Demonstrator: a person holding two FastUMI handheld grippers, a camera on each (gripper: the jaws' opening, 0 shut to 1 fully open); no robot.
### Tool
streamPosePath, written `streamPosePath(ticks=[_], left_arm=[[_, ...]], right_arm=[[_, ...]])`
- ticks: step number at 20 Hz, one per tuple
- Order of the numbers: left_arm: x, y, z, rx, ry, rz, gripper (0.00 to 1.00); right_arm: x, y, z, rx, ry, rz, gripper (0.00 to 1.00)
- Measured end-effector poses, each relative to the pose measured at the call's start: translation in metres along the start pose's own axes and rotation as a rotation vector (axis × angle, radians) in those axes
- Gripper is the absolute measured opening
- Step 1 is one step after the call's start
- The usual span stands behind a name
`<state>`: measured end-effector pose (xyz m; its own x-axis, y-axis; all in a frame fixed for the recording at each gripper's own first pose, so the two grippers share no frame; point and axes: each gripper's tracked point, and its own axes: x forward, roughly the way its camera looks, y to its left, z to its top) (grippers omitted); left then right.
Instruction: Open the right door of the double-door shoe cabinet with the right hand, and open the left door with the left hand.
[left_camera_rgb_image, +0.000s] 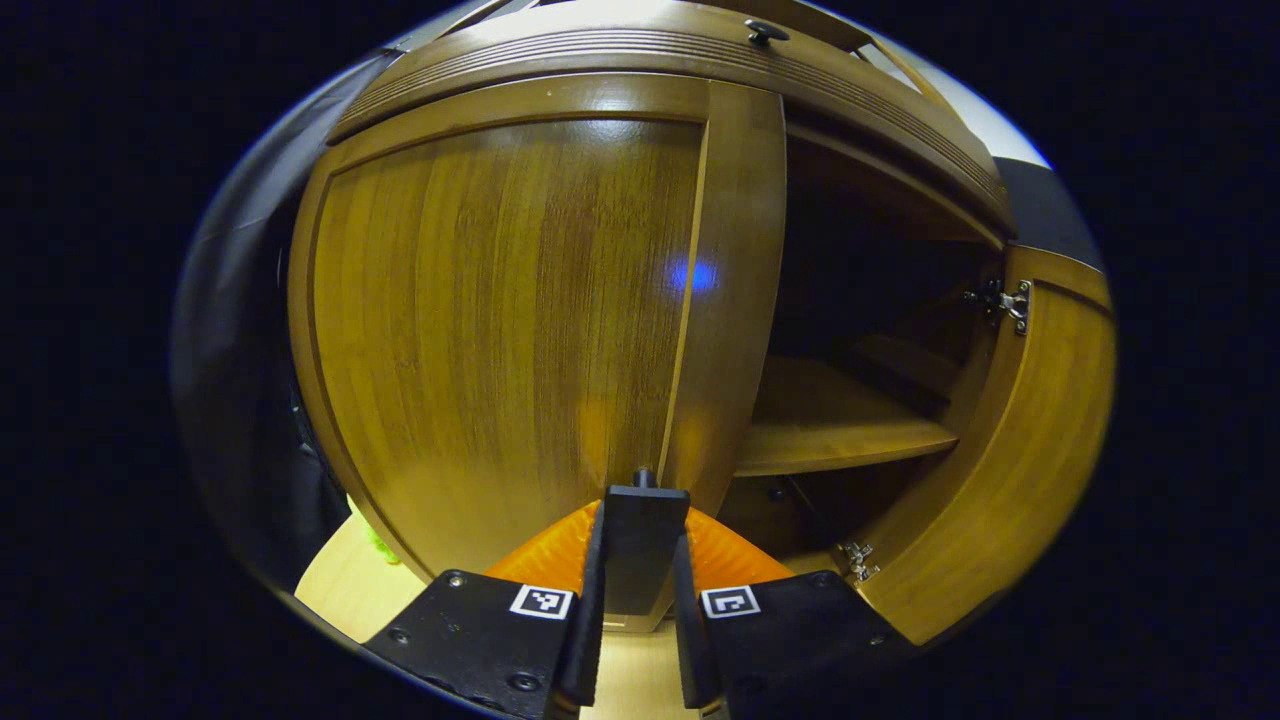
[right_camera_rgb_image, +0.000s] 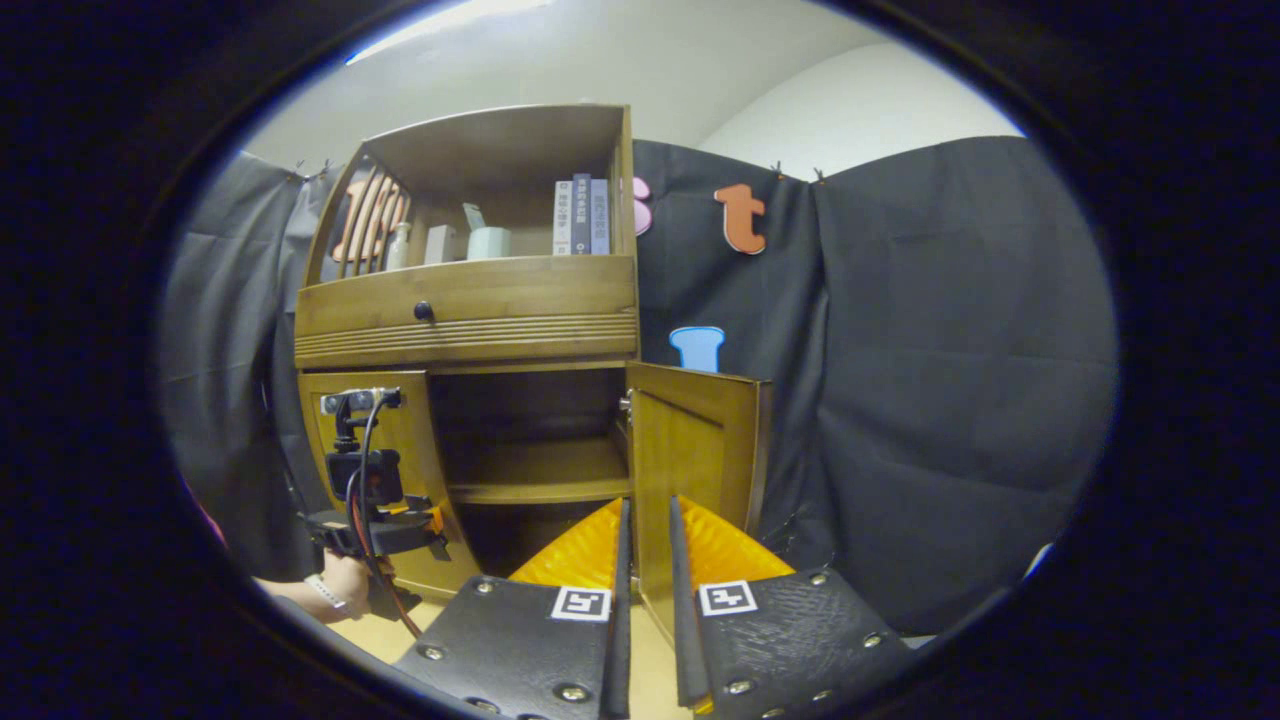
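Books (right_camera_rgb_image: 580, 215) with unreadable spines top the cabinet (right_camera_rgb_image: 470, 300)

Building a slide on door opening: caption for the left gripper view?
Left gripper at the closed left door's inner edge; right door already swung open, baring a shelf.

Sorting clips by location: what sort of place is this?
Likely a staged recording booth, not a home: black cloth drapes the walls around a lone wooden shoe cabinet with books on top.

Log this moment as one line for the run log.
right door open | left door closed | left tongs at its inner edge, grip unclear | right tongs before right door, grip unclear
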<state>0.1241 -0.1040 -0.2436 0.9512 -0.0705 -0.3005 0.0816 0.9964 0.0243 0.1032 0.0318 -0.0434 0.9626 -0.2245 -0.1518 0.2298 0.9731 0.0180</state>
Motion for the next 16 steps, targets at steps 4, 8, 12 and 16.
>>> streamPosePath(ticks=[4,8,12,16], left_arm=[[-0.03,0.005,-0.005,-0.028,0.002,-0.012,0.32],[-0.065,0.017,-0.012,-0.03,-0.014,-0.049,0.35],[-0.1,0.036,-0.018,-0.053,-0.016,-0.03,0.32],[-0.132,0.064,-0.025,-0.088,-0.014,-0.014,0.32]], right_arm=[[0.013,0.016,-0.006,-0.026,0.027,0.104,0.18],[0.026,0.053,-0.013,-0.046,0.049,0.229,0.18],[0.033,0.098,-0.022,-0.069,0.064,0.352,0.18],[0.037,0.146,-0.031,-0.083,0.077,0.463,0.18]])
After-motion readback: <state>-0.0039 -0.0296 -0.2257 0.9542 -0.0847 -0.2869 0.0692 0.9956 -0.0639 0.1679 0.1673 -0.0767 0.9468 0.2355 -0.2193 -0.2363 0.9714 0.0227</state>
